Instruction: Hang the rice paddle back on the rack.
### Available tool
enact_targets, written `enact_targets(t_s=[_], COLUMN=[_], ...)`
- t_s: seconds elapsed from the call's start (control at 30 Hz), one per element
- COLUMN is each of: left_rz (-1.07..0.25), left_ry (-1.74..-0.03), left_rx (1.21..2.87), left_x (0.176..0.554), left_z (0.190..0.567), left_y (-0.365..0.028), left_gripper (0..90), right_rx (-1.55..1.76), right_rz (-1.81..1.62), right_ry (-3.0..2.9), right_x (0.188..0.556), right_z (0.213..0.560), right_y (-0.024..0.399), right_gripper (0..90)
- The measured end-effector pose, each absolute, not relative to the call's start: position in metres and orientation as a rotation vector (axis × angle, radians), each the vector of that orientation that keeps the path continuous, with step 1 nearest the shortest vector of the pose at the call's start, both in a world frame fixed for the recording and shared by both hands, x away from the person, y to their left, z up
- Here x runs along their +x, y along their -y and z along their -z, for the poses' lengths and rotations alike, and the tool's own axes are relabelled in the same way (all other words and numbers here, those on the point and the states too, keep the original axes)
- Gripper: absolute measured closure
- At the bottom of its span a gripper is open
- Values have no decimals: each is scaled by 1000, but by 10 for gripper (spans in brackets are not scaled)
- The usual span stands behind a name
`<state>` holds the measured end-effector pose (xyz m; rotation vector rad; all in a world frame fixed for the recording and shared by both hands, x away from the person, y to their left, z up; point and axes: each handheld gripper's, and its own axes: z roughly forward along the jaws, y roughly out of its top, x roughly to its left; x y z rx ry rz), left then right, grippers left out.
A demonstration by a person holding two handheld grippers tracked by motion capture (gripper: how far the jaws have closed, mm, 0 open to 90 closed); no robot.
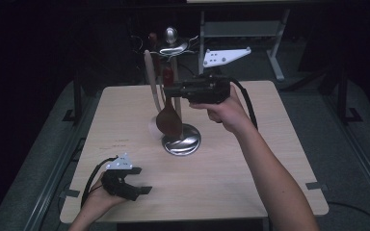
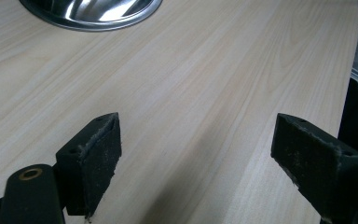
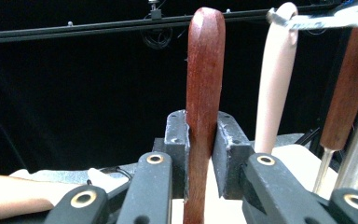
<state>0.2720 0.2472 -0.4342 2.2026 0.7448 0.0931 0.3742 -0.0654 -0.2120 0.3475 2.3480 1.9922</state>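
Right gripper view: the right gripper [image 3: 200, 154] clamps the dark wooden spoon [image 3: 205, 79] by its handle beside the rack [image 1: 180, 139]; swinging it could topple the rack. Left gripper [image 2: 196, 154] gapes empty.

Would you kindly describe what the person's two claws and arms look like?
Both the left claw and the right claw are black, each topped by a grey three-cornered plate and trailing a black cable. Their jaws end in worn black pads, with brass-coloured rivets at the joints. The forearms are bare, without sleeves.
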Motion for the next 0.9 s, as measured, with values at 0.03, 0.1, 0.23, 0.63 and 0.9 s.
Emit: enact_targets(t_s=[0.03, 0.1, 0.23, 0.63, 0.9], left_rz=[-95, -96, -100, -107, -104], left_ry=[-744, -744, -745, -754, -761], left_rx=[2203, 2201, 2198, 2206, 2207], left_x=[272, 272, 271, 272, 272], left_z=[434, 434, 434, 435, 437], left_y=[-247, -247, -247, -248, -249], left_gripper=[158, 158, 158, 158, 158], right_rx=[352, 353, 355, 407, 429], right_rz=[-1989, -1985, -1997, -2027, -2059], right_ry=[-2349, -2357, -2355, -2365, -2355], right_x=[376, 379, 384, 402, 411], right_z=[211, 209, 205, 204, 210], right_y=[65, 65, 64, 65, 67], right_gripper=[774, 774, 774, 774, 774])
